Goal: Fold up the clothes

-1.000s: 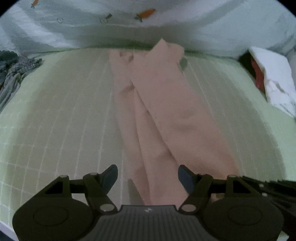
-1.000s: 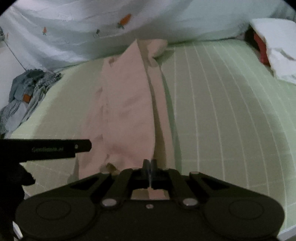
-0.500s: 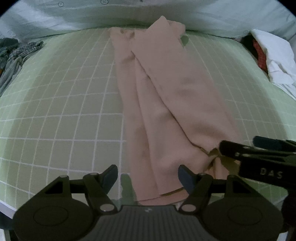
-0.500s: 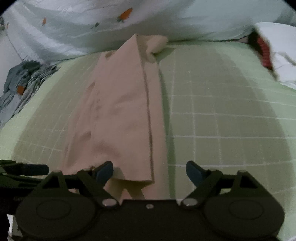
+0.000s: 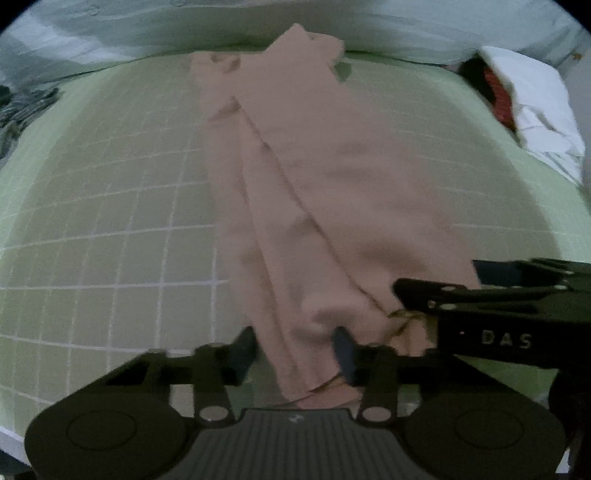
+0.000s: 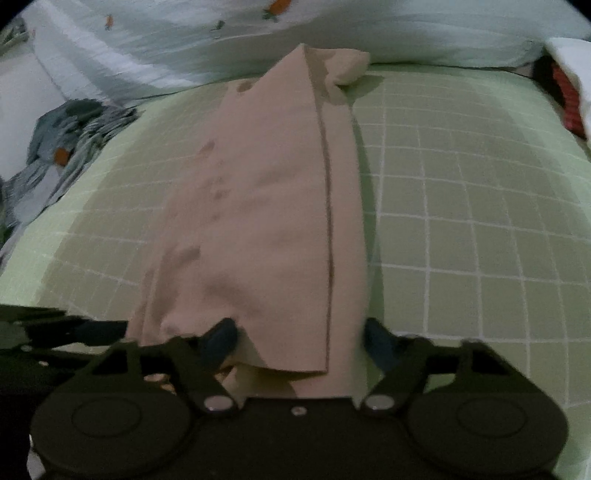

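Lying lengthwise on the green checked sheet [image 5: 110, 229], the pink garment [image 5: 314, 192] is seen as a long narrow strip, folded along its length, with its far end reaching the pale quilt [image 6: 332, 29] at the back of the bed and its near end placed just in front of both grippers. The left gripper [image 5: 295, 350] is held low and level over the near edge of the bed, pointed along the garment; its jaws are spread apart, and the near end of the cloth is found between the two fingers, not pinched. The right gripper [image 6: 301, 341] is held in the same low, forward pose beside it, and its jaws are also spread wide, with the folded hem of the garment lying between the fingertips [image 6: 221, 336] without being squeezed. In the left wrist view the side of the right gripper is seen at the right edge, close over the near corner of the cloth; whether it touches the cloth cannot be told. A grey striped bundle of clothes [image 6: 66, 147] is placed at the left of the sheet, and white cloth [image 5: 535, 110] with something red under it is seen at the far right.
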Demonstrator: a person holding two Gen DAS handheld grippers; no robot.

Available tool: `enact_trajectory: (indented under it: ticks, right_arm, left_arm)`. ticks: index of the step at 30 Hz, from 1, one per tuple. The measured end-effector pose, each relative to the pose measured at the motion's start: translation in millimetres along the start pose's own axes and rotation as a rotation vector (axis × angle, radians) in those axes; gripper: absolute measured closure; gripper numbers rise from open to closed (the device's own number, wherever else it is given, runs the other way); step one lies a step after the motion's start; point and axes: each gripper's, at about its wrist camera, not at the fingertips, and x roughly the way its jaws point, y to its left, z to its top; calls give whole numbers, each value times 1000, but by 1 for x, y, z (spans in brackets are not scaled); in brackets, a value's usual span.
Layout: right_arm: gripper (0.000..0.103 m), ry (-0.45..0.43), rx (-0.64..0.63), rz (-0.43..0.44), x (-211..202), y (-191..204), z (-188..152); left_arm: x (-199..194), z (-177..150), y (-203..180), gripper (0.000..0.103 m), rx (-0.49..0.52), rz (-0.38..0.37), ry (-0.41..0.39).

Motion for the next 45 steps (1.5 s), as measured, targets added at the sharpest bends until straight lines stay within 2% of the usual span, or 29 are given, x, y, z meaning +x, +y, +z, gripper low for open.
enact_trajectory:
  ticks: [2, 5, 7, 10, 12, 15, 17, 20, 24, 27, 30, 33, 39, 45]
  right_arm:
    - [61, 13, -22, 20, -2, -1, 0]
    - [83, 52, -21, 57, -3, 0, 0]
    - [86, 80, 3, 83, -9, -2, 0]
    - [87, 103, 26, 144, -33, -6, -2]
    - [87, 64, 25, 171, -47, -7, 12]
    - [88, 4, 23, 210, -69, -9, 33]
    - [88, -35, 22, 236, -84, -10, 47]
    - [88, -97, 19, 272, -104, -11, 69]
    - [88, -191, 9, 250, -98, -8, 117]
    - [88, -240, 4, 238, -90, -8, 150]
    - [88, -289, -1, 226, -81, -7, 183]
    - [88, -321, -2, 209, -69, -7, 212]
    - [88, -291, 47, 156, -13, -17, 245]
    - [87, -181, 90, 88, 65, -37, 248]
  left_arm:
    - [0, 2, 1, 80, -17, -13, 5]
    - [-1, 5, 3, 88, -34, -26, 22]
    - [-6, 10, 8, 89, -59, -57, 49]
    - [-33, 8, 17, 89, -118, -160, 72]
    - [-60, 11, 18, 89, -107, -220, 42]
    - [-94, 32, 12, 89, -9, -174, -52]
    - [-105, 54, 12, 89, 5, -154, -112]
    - [-114, 92, 19, 89, -37, -135, -191]
    - [-121, 141, 32, 89, -140, -137, -291]
    - [-120, 174, 29, 89, -143, -121, -361]
    - [-114, 200, 30, 89, -131, -102, -391]
    - [-103, 220, 38, 89, -129, -98, -395]
    - [-54, 259, 46, 89, -98, -65, -350]
    - [25, 273, 61, 89, -132, -10, -205]
